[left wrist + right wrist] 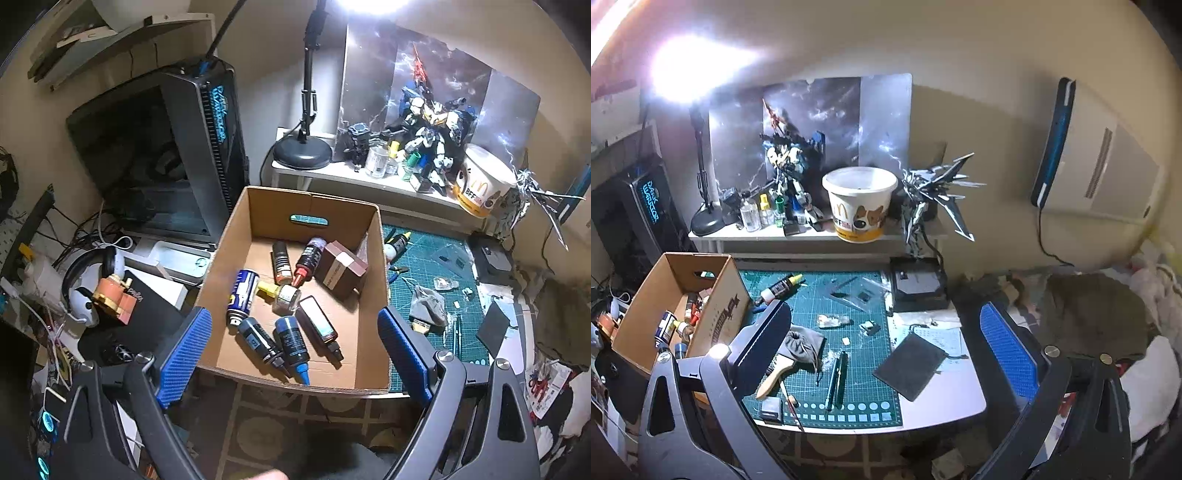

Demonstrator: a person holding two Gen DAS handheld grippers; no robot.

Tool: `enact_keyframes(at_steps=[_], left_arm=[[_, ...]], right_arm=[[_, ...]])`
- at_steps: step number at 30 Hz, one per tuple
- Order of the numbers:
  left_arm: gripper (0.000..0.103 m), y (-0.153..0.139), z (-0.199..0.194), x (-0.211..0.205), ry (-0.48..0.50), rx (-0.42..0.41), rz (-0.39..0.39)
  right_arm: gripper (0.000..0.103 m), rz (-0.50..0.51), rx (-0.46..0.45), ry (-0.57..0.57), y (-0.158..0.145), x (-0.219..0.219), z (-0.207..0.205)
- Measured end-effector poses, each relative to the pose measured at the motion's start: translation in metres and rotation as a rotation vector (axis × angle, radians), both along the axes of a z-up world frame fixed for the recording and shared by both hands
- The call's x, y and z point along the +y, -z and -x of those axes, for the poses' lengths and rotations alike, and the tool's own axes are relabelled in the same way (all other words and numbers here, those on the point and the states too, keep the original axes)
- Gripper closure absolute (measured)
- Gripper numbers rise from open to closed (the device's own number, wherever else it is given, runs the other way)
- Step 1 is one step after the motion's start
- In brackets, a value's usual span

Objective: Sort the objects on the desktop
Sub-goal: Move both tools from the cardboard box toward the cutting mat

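Left hand-held gripper [295, 347] over brown bottle-strewn cardboard box [258, 206].

Bottles [284, 310] lie in the box [236, 236] (left of the mat [849, 306]).

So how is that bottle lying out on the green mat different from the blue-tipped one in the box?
The bottle on the mat has a yellow tip and a white end; the blue-tipped bottle is dark with a blue label and blue nozzle. The first lies alone on the green cutting mat, unsorted; the second lies inside the cardboard box, packed among other bottles. Both are dark-bodied and lie on their sides.
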State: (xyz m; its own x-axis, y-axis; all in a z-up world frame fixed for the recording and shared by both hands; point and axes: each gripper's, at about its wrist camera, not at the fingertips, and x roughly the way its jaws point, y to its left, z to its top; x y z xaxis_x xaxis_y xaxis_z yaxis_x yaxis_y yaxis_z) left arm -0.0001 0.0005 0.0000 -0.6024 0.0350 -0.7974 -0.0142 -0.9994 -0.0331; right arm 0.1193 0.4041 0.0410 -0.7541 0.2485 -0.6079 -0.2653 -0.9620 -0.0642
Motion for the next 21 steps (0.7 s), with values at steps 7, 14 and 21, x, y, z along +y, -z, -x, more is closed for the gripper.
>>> enact_keyframes(at_steps=[7, 14, 21], left_arm=[[0.011, 0.0, 0.003, 0.018, 0.002, 0.0, 0.085], [0.011, 0.019, 0.023, 0.011, 0.107, -0.028, -0.072], [0.011, 0.032, 0.031, 0.034, 0.245, -0.027, -0.143]], right_arm=[[0.0, 0.012, -0.029, -0.008, 0.002, -0.001, 0.007], [0.0, 0.081, -0.061, 0.009, 0.019, -0.008, 0.007], [0.0, 0.098, -0.111, 0.078, 0.026, -0.014, 0.004]])
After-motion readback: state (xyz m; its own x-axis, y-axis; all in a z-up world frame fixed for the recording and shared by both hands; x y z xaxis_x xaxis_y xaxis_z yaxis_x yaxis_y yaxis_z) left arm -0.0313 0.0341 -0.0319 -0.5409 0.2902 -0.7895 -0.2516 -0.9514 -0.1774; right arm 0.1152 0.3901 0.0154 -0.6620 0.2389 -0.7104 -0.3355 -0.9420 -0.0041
